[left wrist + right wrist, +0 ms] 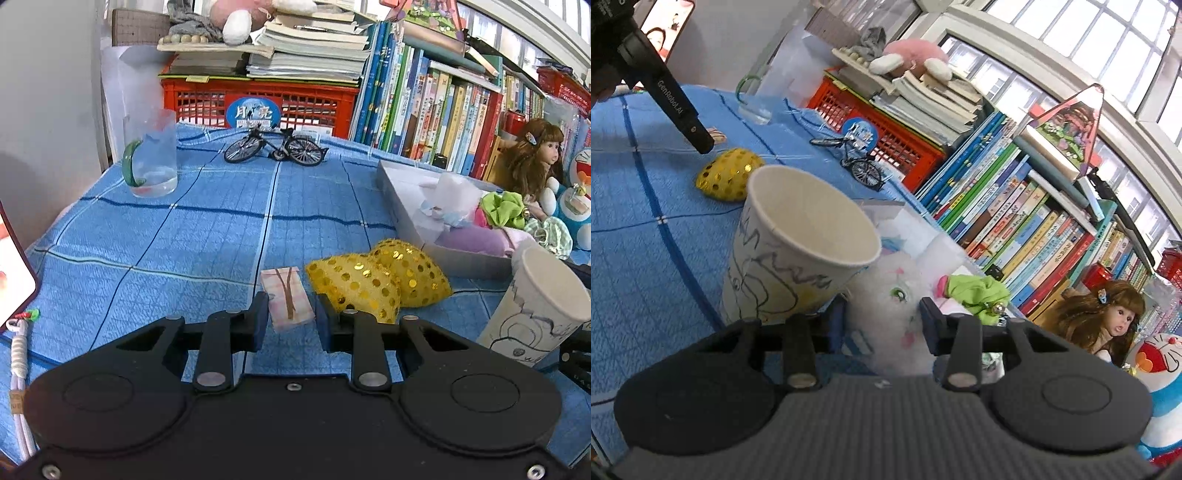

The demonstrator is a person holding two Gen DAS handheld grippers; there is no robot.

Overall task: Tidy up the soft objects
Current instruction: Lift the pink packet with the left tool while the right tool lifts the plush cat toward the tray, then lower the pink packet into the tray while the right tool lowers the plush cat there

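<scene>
Left gripper point(290, 321), jaws parted, straddles the near end of a small pink tissue packet point(287, 298) (long axis running near to far). The yellow sequined pouch point(373, 282) lies just right of it. Right gripper point(882, 325), likewise released, brackets the white plush point(897, 306) in the grey tray point(402, 206).

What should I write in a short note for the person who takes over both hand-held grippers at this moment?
Left hand-held gripper: open, low over the blue checked cloth, fingers either side of a small pink fabric packet, not closed on it.
Right hand-held gripper: open, holding nothing, fingers either side of the white plush toy by the paper cup.
Done: white plush, green scrunchie and purple soft item lie in the grey tray.
Left: pink packet and yellow sequin pouch, both on the cloth.
</scene>
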